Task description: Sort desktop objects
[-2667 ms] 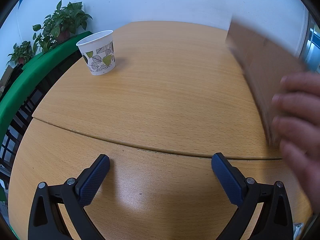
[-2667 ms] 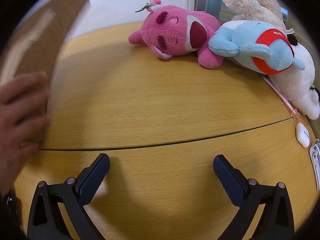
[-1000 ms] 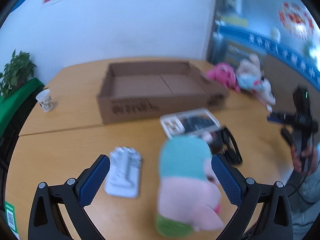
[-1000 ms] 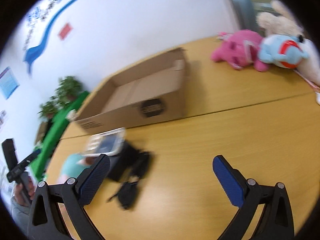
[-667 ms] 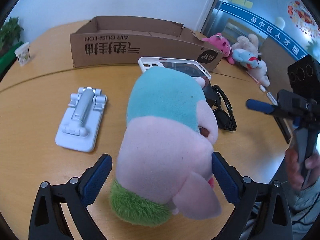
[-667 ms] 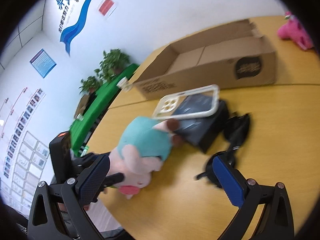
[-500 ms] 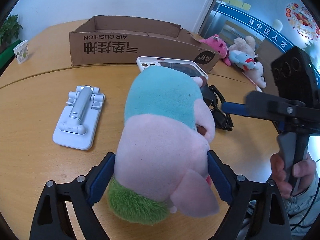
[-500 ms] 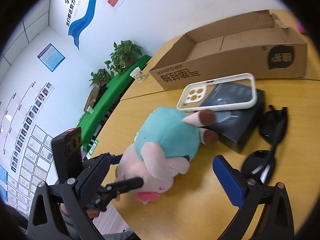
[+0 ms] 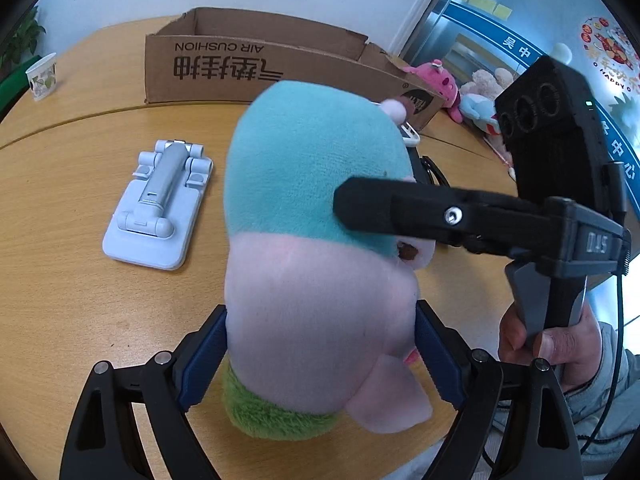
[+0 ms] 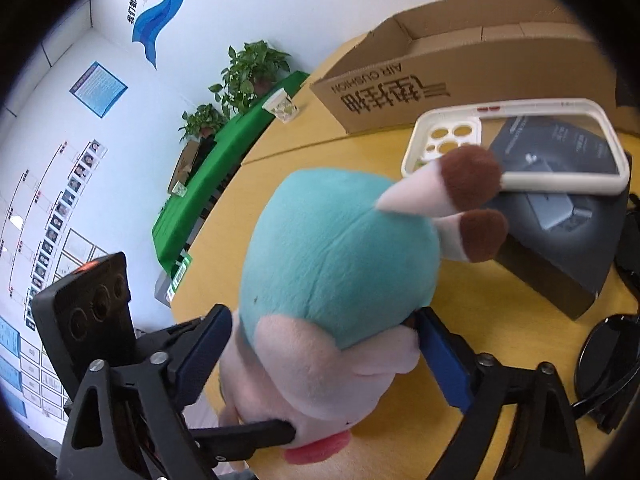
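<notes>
A plush pig (image 9: pixel 316 216) with a teal body, pink head and green fringe lies on the wooden table. My left gripper (image 9: pixel 320 360) has its blue pads pressed on both sides of the pink head. My right gripper (image 10: pixel 324 348) comes in from the opposite side and its pads also press on the plush pig (image 10: pixel 332 264). A finger of the right gripper crosses the left wrist view (image 9: pixel 384 208). An open cardboard box (image 9: pixel 256 68) stands behind the plush. A white phone stand (image 9: pixel 160 204) lies to the left.
A white phone case (image 10: pixel 516 152) rests on a dark box (image 10: pixel 560 220). Black sunglasses (image 10: pixel 608 364) lie at the right. A paper cup (image 9: pixel 42 80) stands at the far left. Stuffed toys (image 9: pixel 452 88) sit behind the box's right end.
Both grippers closed in on the plush pig from opposite sides and their jaws narrowed onto it. The right gripper moved much closer to the left one.
</notes>
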{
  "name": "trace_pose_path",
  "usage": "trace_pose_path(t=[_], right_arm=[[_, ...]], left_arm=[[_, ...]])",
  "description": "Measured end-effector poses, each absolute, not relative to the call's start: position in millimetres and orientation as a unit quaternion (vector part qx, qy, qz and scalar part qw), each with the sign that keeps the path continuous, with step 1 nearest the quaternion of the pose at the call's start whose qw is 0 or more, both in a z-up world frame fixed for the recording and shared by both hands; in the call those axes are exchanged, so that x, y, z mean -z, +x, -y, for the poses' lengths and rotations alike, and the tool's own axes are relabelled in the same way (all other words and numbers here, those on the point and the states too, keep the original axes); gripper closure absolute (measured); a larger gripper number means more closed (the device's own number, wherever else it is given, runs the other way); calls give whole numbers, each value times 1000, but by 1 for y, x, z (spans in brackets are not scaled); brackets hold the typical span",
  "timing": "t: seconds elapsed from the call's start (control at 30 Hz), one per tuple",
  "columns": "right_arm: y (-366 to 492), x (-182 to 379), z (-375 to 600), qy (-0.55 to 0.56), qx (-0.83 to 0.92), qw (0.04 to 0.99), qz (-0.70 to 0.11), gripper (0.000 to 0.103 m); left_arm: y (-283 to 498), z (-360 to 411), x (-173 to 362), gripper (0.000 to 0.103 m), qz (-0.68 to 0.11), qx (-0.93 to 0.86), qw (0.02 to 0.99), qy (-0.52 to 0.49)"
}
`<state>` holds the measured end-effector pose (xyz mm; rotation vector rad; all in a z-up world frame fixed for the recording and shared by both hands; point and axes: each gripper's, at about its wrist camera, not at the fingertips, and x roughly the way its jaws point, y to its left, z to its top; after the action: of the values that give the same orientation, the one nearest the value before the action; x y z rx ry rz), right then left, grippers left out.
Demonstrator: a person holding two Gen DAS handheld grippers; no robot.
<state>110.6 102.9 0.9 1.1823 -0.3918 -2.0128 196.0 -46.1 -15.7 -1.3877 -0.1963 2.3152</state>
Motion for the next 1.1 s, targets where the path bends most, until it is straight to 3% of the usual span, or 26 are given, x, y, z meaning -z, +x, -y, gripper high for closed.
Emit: trace_pose_path(t=[0.23, 0.4, 0.57, 0.73, 0.8, 0.87, 0.97, 1.1], right_arm=[[98, -2, -131, 441, 792, 377, 192, 21], [96, -19, -190, 413, 837, 313, 176, 21], [116, -35, -158, 416, 815, 383, 131, 21], [117, -22, -119, 424, 826, 365, 68, 23], [116, -18, -114, 420, 828, 367, 55, 38], [122, -25, -111, 401, 839, 366, 28, 47], [138, -47, -108, 353, 860, 366, -32, 78], [131, -57, -95, 359, 846, 385, -85, 78]], left_arm=[[184, 26, 13, 14, 57, -827, 214, -517], [189, 27, 17, 14, 75, -829, 202, -515], [190, 29, 19, 14, 82, -834, 198, -509], [188, 35, 23, 14, 104, -836, 203, -499], [188, 38, 24, 14, 109, -836, 205, -498], [186, 36, 24, 14, 111, -835, 206, -498], [185, 37, 24, 14, 107, -835, 210, -498], [184, 38, 25, 14, 109, -834, 213, -497]])
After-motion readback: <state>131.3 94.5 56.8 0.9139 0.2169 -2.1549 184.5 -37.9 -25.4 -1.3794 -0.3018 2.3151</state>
